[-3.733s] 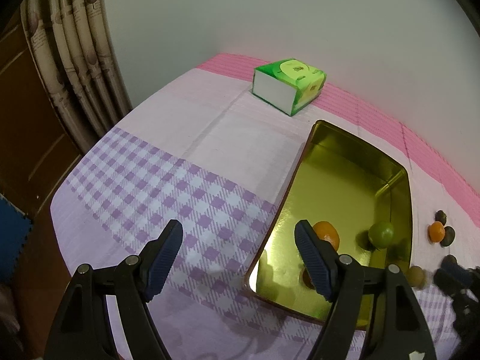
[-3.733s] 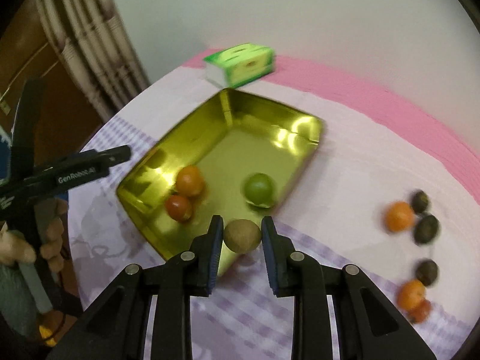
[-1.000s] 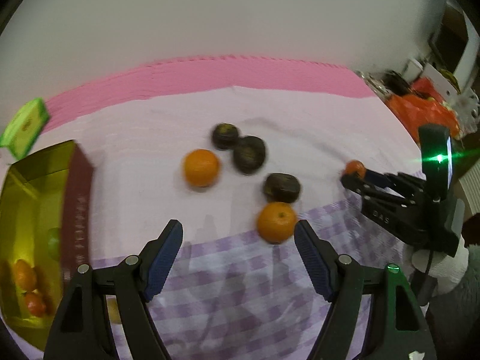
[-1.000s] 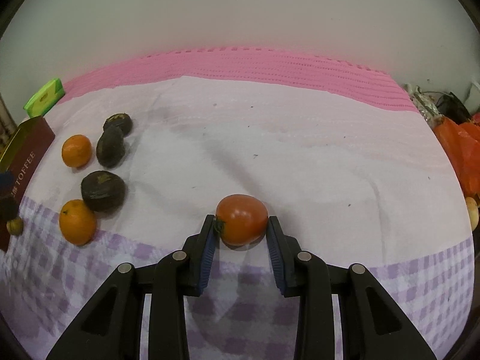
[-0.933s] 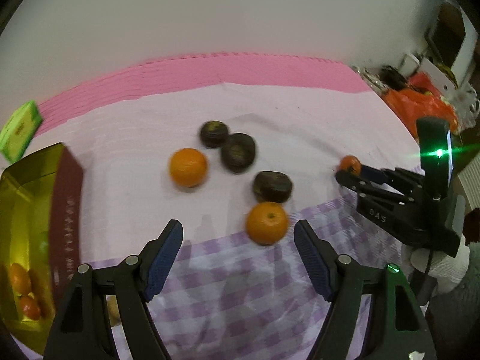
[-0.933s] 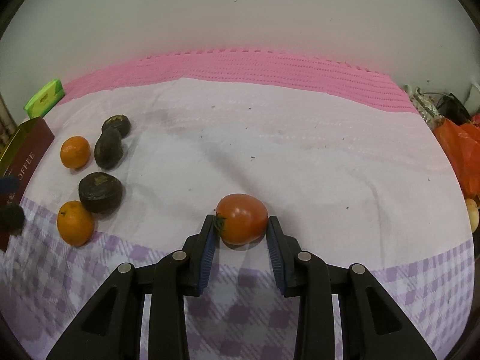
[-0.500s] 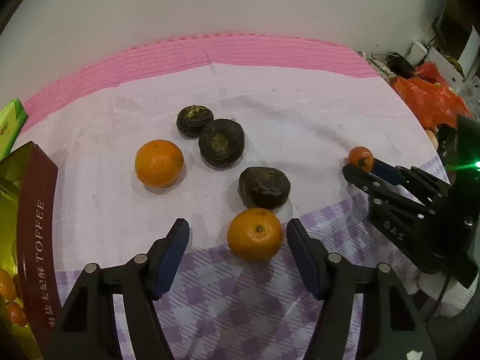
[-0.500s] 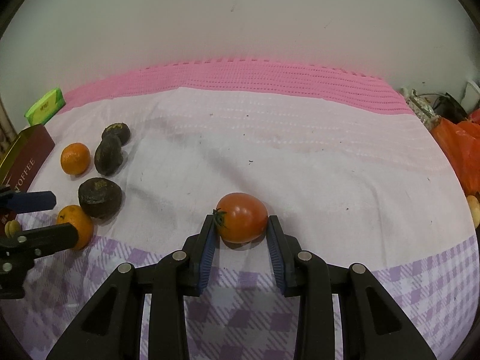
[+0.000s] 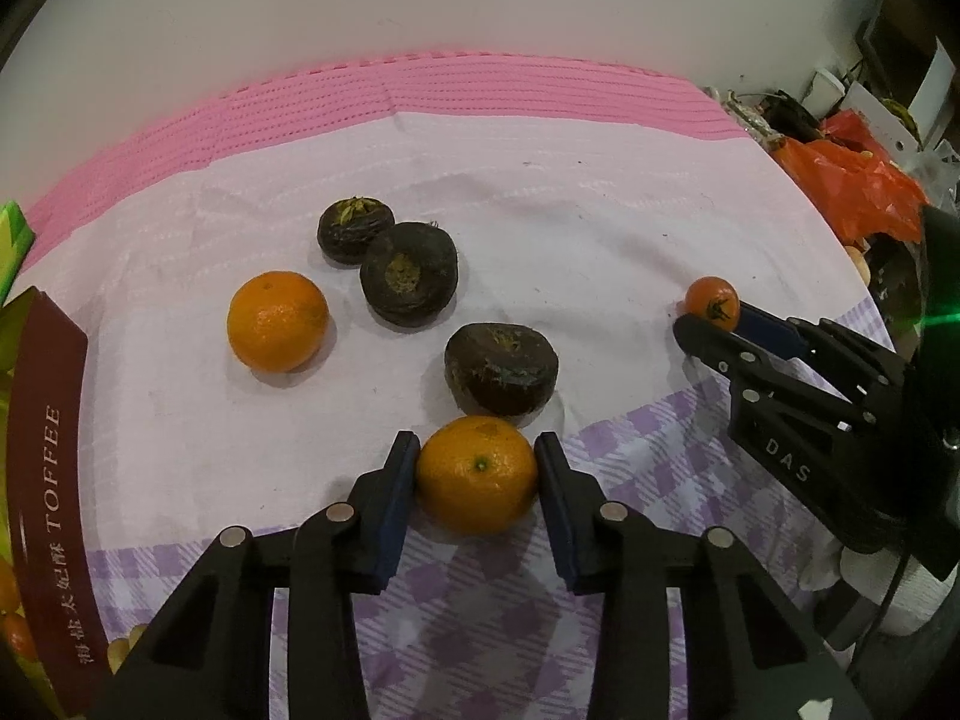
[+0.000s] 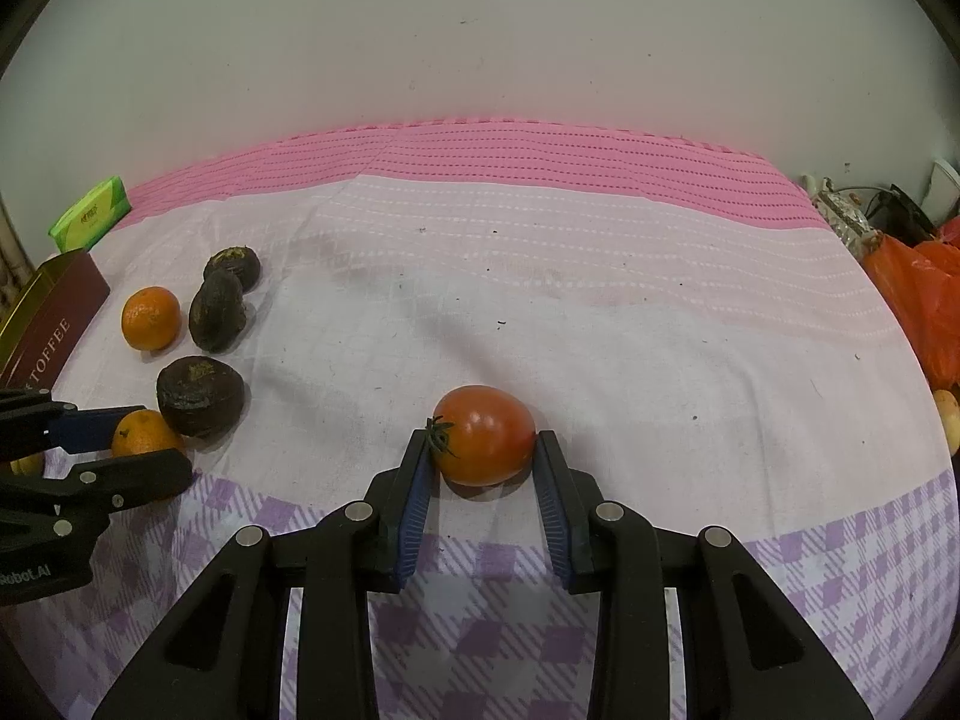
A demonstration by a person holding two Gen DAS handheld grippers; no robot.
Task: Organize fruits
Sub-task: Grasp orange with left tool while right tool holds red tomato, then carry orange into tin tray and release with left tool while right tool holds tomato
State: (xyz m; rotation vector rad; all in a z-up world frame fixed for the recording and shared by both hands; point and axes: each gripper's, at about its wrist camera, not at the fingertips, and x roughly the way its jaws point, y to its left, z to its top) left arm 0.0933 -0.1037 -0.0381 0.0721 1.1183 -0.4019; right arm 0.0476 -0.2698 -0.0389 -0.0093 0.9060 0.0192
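The left gripper (image 9: 477, 468) pinches a round orange mandarin (image 9: 477, 473) between its blue-padded fingers (image 9: 393, 504), low on the cloth-covered tabletop (image 9: 600, 240). Just beyond it lie 3 dark shrivelled fruits (image 9: 501, 375) and a second orange mandarin (image 9: 277, 322). To the right, the right gripper (image 10: 483, 450) pinches a small red tomato (image 10: 484, 435). A maroon toffee tin (image 9: 45, 480) stands at the left edge.

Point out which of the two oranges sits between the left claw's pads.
The near orange, on the checked edge of the cloth, sits between the left claw pads. The other orange lies apart, farther back beside the toffee tin.
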